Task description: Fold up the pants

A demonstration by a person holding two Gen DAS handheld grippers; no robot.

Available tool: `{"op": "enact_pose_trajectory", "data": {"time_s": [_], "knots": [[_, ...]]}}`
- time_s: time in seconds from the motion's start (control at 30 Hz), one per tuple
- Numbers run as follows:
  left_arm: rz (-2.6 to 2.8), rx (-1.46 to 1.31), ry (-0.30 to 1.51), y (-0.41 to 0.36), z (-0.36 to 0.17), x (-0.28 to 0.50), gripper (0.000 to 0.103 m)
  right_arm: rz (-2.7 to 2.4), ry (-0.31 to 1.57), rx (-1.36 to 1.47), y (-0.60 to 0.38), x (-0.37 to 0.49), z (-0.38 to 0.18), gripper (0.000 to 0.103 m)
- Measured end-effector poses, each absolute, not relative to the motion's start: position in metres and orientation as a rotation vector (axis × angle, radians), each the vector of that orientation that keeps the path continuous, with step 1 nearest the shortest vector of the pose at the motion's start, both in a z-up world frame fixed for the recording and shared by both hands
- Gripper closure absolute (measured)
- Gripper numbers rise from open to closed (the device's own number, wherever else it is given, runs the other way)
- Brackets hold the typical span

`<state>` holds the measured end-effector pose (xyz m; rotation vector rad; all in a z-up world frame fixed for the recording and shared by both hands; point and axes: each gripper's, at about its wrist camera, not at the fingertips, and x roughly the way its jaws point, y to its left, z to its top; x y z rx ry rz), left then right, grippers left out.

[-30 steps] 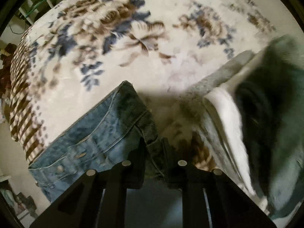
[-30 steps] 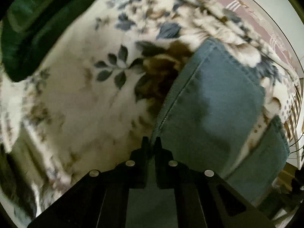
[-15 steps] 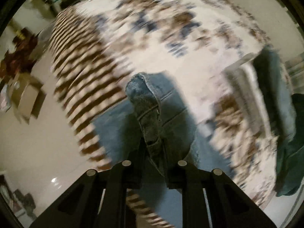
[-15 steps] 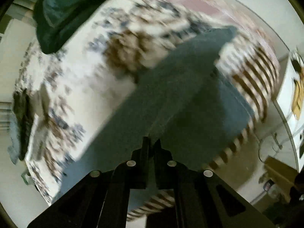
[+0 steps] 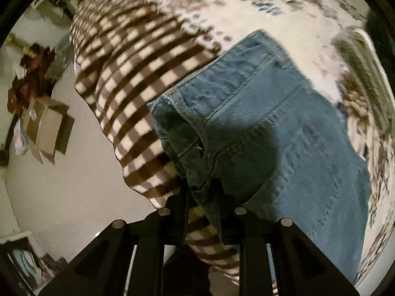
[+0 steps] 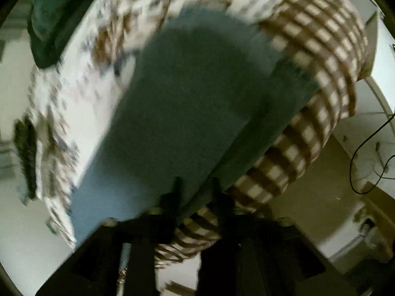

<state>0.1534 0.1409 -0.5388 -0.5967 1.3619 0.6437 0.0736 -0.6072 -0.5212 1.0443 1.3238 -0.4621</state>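
Pants (image 5: 284,133): blue denim jeans spread over the floral blanket (image 5: 246,17), waistband end hanging past the bed's checked border (image 5: 138,79); in the right wrist view (image 6: 187,113), a dark blue-green blurred sheet over the same bed corner.
Left gripper (image 5: 203,197): narrowed onto a bunched seam or waistband edge of the denim, cloth pinched between the two fingers and hanging through the gap.
Right gripper (image 6: 195,192): fingers set apart, a denim edge lying between them; real grip or mere contact impossible to tell through the blur.
Progress: judged early to middle; denim apparently doubled at the waistband corner, layers visible at the left edge, no compact folded stack yet.
Remaining: presumably laying the lifted edge flat, squaring the layers, and at least one more fold across the length.
Surroundings: dark green cloth (image 6: 49,22) at the far side of the bed; cardboard box (image 5: 49,133) on the floor beside the bed.
Hidden or unclear: leg ends cut off by the lower right of the left wrist view; number of denim layers not countable; right wrist view smeared by motion, seams and pockets unreadable there; pale folded item (image 5: 365,74) at the blanket's right edge unidentifiable.
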Motion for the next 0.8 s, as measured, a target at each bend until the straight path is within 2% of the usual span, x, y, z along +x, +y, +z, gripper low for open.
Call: {"op": "enact_pose_trajectory", "data": {"time_s": [0.1, 0.17, 0.2, 0.23, 0.43, 0.57, 0.6, 0.67, 0.8], "knots": [[0.651, -0.589, 1.319, 0.128, -0.516, 0.144, 0.08, -0.52, 1.172, 1.127, -0.64, 0.051, -0.504, 0.057], [0.63, -0.571, 1.298, 0.114, -0.505, 0.142, 0.059, -0.568, 1.123, 1.178, -0.664, 0.043, -0.505, 0.052], [0.609, -0.556, 1.297, 0.104, -0.503, 0.143, 0.035, -0.593, 1.101, 1.199, -0.676, 0.041, -0.509, 0.052], [0.582, -0.534, 1.297, 0.092, -0.503, 0.149, 0.025, -0.613, 1.088, 1.211, -0.687, 0.041, -0.513, 0.052], [0.375, -0.248, 1.386, -0.002, -0.516, 0.186, 0.024, -0.633, 1.071, 1.336, -0.72, 0.048, -0.552, 0.052], [0.219, -0.032, 1.387, -0.084, -0.524, 0.199, 0.024, -0.581, 1.027, 1.419, -0.71, 0.064, -0.566, 0.053], [0.183, 0.011, 1.392, -0.104, -0.529, 0.2, 0.024, -0.577, 0.994, 1.449, -0.708, 0.063, -0.57, 0.062], [0.135, 0.068, 1.409, -0.13, -0.537, 0.201, 0.024, -0.592, 0.967, 1.456, -0.704, 0.058, -0.569, 0.093], [0.073, 0.136, 1.448, -0.164, -0.553, 0.196, 0.024, -0.586, 0.875, 1.328, -0.69, 0.049, -0.525, 0.095]]}}
